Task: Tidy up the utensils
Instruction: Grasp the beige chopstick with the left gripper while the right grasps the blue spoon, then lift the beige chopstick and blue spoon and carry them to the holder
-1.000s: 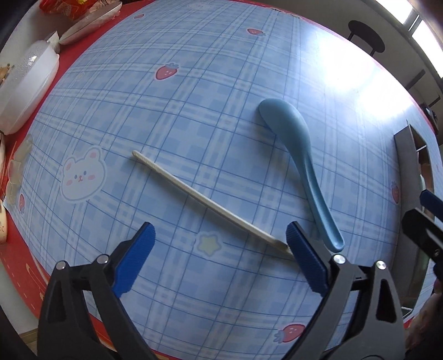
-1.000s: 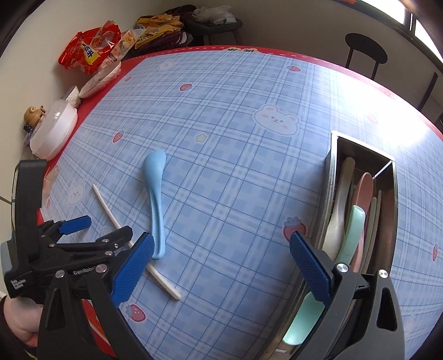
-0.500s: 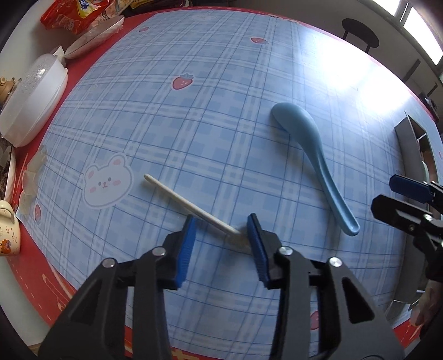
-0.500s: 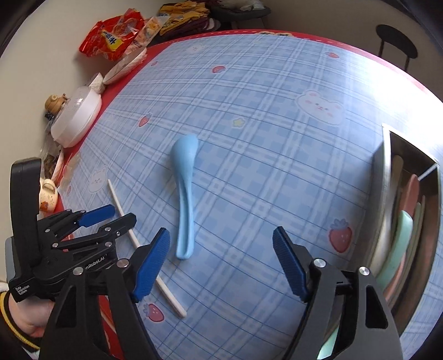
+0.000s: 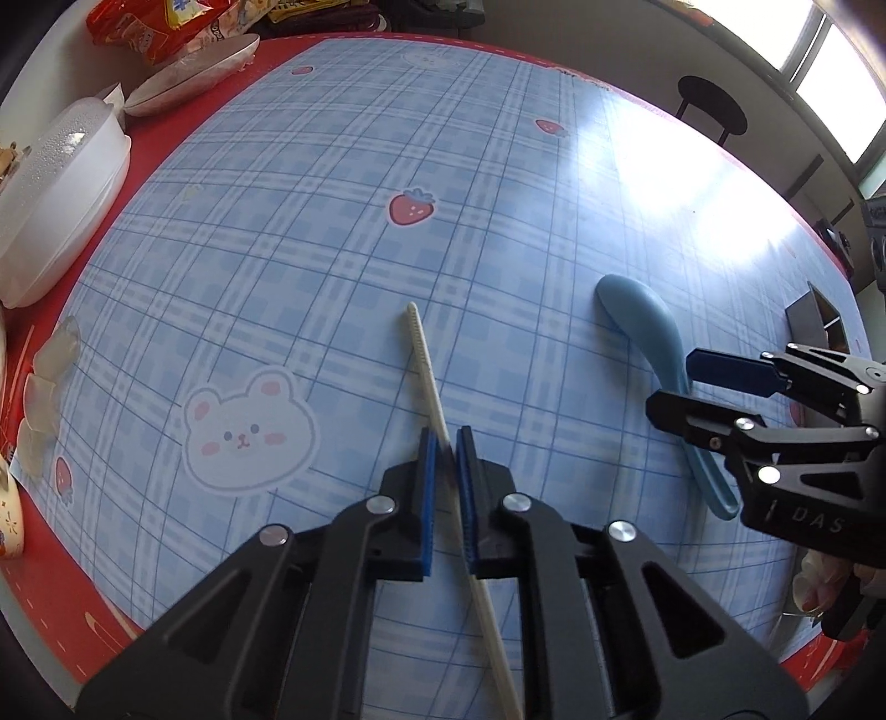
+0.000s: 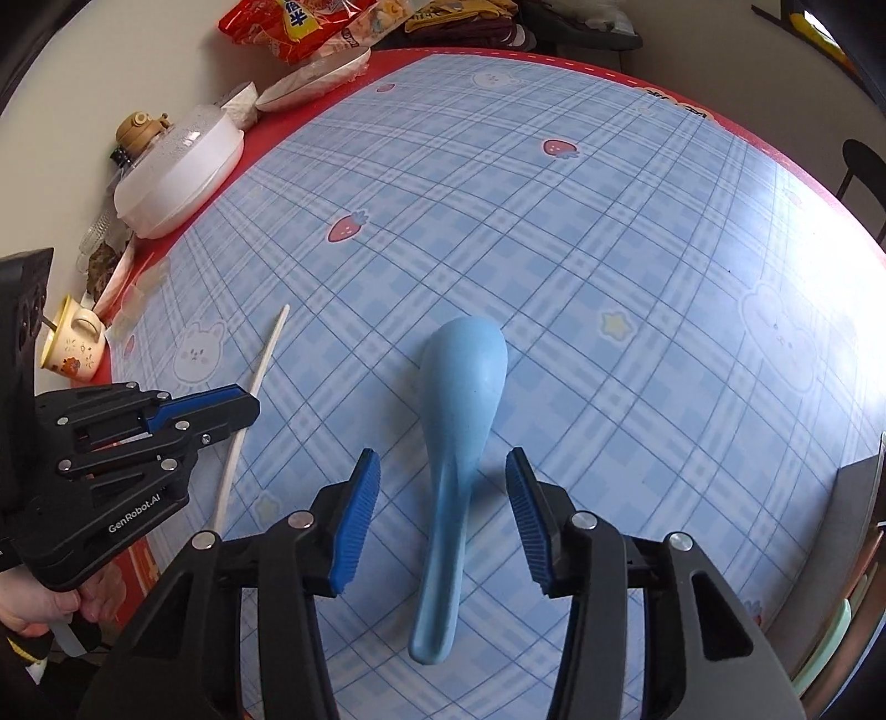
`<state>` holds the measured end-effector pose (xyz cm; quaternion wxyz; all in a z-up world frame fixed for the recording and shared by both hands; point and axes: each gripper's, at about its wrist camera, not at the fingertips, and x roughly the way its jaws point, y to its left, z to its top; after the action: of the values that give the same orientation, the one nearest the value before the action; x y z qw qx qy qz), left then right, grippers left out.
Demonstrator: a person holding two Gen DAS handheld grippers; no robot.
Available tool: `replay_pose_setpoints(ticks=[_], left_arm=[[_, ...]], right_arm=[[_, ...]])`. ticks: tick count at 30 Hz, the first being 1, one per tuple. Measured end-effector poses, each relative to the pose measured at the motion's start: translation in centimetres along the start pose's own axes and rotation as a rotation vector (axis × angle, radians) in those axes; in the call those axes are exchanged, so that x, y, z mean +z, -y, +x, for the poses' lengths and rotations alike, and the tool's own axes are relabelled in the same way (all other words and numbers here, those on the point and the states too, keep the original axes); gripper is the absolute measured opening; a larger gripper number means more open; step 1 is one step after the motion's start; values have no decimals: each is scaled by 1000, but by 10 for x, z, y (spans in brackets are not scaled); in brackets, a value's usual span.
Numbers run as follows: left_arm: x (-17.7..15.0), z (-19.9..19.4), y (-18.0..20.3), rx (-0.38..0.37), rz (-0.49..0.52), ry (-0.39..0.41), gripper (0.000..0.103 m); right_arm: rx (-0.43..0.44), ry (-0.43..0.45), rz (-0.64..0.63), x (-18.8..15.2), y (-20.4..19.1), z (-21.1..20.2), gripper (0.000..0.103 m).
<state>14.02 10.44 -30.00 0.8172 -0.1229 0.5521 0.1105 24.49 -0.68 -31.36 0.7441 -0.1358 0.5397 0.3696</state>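
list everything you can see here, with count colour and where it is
chopstick: one, cream, on the mat, clamped in the left gripper
spoon: one, light blue, lying on the mat, handle between the right gripper's open jaws
mat: one, blue plaid with bears and strawberries, over the red table
utensil tray: one, grey metal, right edge of the mat
lidded container: one, white, left table edge
cup: one, cream with flowers, left edge
snack bags: several, red and yellow, far corner
left gripper: black with blue pads, shut on the chopstick
right gripper: black with blue pads, jaws just been closing, not yet touching the spoon
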Motion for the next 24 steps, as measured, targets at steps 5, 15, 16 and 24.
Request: replay_pose_setpoints(ticks=[5, 15, 16, 24], left_arm=[[-11, -10, -2, -57, -38, -11, 30], [-50, -22, 1, -12, -34, -22, 38], [-55, -24, 4, -1, -25, -22, 31], [-69, -30, -6, -31, -32, -16, 12]], right_arm=[[-57, 11, -36, -2, -7, 2, 40], [-80, 2, -54, -7, -8, 0, 18], [-72, -3, -52, -8, -8, -1, 17], [-32, -27, -79, -18, -26, -8, 11]])
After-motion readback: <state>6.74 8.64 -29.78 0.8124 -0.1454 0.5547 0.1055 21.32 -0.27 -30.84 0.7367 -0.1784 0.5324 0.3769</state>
